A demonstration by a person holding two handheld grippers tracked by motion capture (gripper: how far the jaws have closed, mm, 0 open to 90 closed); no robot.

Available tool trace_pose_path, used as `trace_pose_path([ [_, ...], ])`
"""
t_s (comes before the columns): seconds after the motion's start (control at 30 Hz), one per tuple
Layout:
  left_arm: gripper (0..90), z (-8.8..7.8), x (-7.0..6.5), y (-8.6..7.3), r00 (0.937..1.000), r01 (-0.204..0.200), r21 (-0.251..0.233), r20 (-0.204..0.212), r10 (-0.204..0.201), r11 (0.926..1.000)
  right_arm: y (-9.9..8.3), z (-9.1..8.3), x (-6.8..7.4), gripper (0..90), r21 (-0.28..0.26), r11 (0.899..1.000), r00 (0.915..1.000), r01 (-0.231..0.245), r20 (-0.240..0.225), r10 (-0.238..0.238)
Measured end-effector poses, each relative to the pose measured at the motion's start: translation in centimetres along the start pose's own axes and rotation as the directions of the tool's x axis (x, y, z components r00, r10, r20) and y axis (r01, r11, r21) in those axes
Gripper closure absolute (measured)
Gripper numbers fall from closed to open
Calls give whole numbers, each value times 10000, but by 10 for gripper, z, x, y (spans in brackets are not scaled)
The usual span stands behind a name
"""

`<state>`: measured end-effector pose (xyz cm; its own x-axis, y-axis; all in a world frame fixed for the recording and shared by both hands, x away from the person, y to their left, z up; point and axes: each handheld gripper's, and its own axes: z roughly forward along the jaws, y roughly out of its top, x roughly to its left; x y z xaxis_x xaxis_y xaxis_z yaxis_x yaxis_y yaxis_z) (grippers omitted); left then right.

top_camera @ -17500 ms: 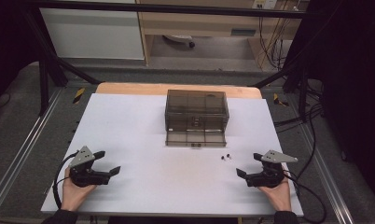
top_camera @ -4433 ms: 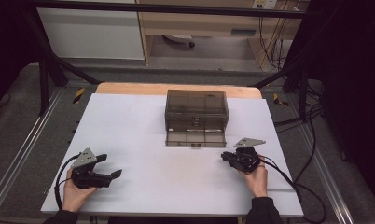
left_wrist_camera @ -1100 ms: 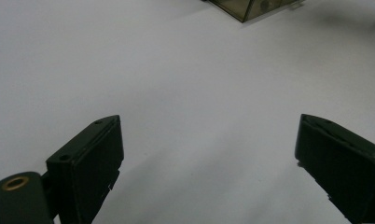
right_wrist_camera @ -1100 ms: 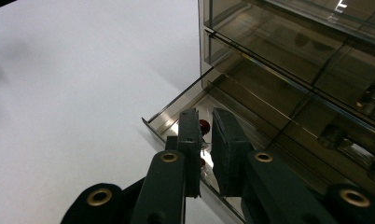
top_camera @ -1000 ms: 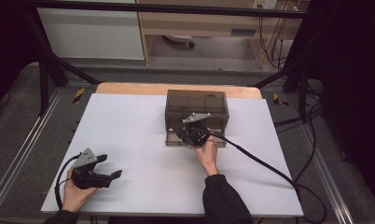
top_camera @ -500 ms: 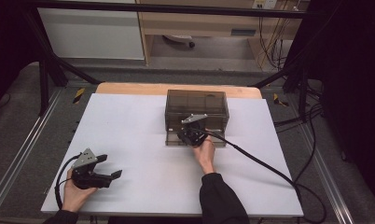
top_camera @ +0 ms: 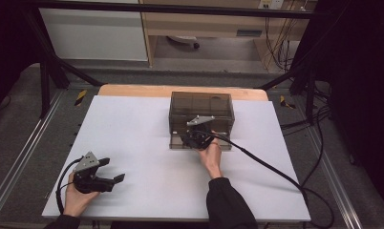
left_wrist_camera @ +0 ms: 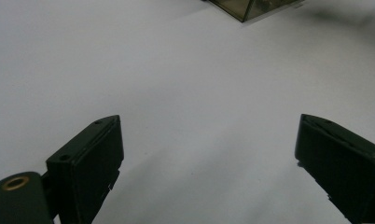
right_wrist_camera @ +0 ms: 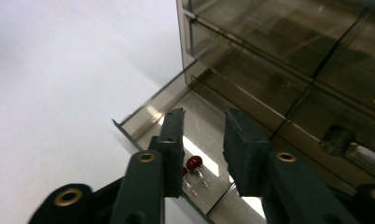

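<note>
At frame centre, the right tongs (top_camera: 196,138) hang over an open drawer (right_wrist_camera: 148,116) of the cabinet (top_camera: 202,107), jaws slightly parted, empty; red parts (right_wrist_camera: 194,163) already lie inside, so closing probably remains. Lower left, the left tongs (top_camera: 111,171) rest spread on the bare tabletop (top_camera: 147,157), with room all round.

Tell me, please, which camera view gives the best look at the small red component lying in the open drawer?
The right gripper view: the small red component lies in the open drawer just beyond the right gripper, its wire legs visible. In the high view the gripper and hand cover that spot. The left gripper view catches a corner of the smoky cabinet.
</note>
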<state>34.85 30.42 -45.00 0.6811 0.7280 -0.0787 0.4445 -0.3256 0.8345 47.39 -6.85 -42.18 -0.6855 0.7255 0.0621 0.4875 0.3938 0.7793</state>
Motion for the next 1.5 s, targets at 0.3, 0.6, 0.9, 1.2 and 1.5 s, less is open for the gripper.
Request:
trace_pose_path([
  [0.3, 78, 0, 0, 0, 10000, -9, 25, -9, 9, 10000, -1, -36, 3, 318, -542, 9983, 9997, -219, -92, 214],
  [0.6, 78, 0, 0, 0, 10000, -9, 36, -19, 9, 10000, -16, -66, -2, 125, -764, 9960, 9988, -460, -170, 448],
  [0.9, 77, 1, -1, 0, 10000, -12, 52, -7, 12, 10000, -44, -96, -15, 47, -987, 9921, 9967, -777, -311, 750],
  [1.2, 77, 1, -1, 0, 10000, -25, 96, -16, 25, 10000, -82, -122, -33, 13, -1014, 9890, 9937, -1073, -436, 1034],
  [1.5, 76, 2, -1, -1, 10000, -43, 142, -21, 44, 9999, -123, -145, -50, 6, -1115, 9863, 9924, -1214, -346, 1182],
])
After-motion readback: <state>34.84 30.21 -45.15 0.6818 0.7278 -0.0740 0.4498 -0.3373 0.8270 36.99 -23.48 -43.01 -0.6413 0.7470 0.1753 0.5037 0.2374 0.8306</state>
